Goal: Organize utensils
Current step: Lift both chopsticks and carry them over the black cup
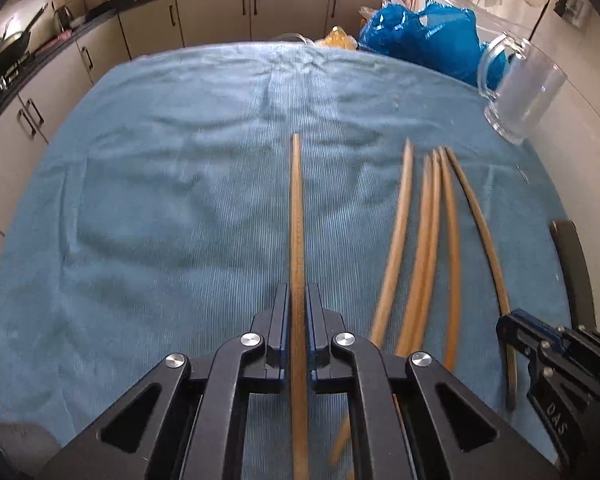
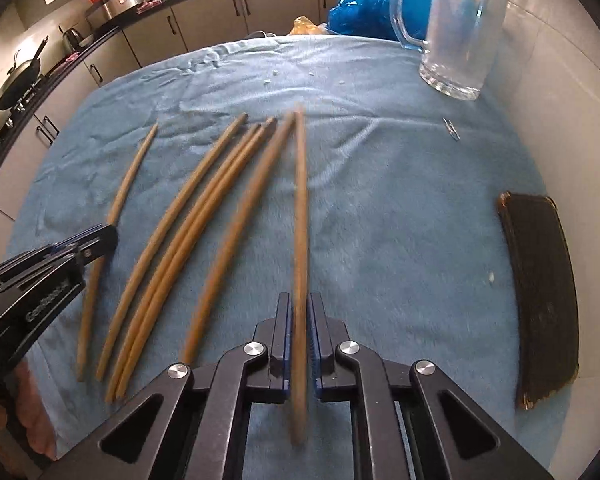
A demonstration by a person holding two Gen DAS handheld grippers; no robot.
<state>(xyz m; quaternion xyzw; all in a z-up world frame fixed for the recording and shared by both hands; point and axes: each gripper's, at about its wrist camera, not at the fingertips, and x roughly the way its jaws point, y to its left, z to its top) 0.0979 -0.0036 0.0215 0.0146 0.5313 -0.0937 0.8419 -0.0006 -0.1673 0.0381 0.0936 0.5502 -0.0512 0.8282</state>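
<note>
Several wooden chopsticks lie on a blue towel (image 1: 160,200). In the left wrist view my left gripper (image 1: 299,292) is shut on one chopstick (image 1: 297,208), which runs straight ahead between the pads. The right wrist view shows my right gripper (image 2: 300,300) shut on another chopstick (image 2: 301,200) that points towards a clear glass mug (image 2: 460,28). Loose chopsticks (image 2: 188,240) lie side by side between the two held ones. The right gripper (image 1: 512,322) also appears at the lower right of the left view, the left gripper (image 2: 104,236) at the left of the right view.
The glass mug (image 1: 520,88) stands at the far right of the towel, with a blue plastic bag (image 1: 424,40) behind it. A dark flat case (image 2: 544,292) lies at the right edge by the white wall. A small metal clip (image 2: 451,128) lies near the mug. Kitchen cabinets (image 1: 212,16) stand beyond.
</note>
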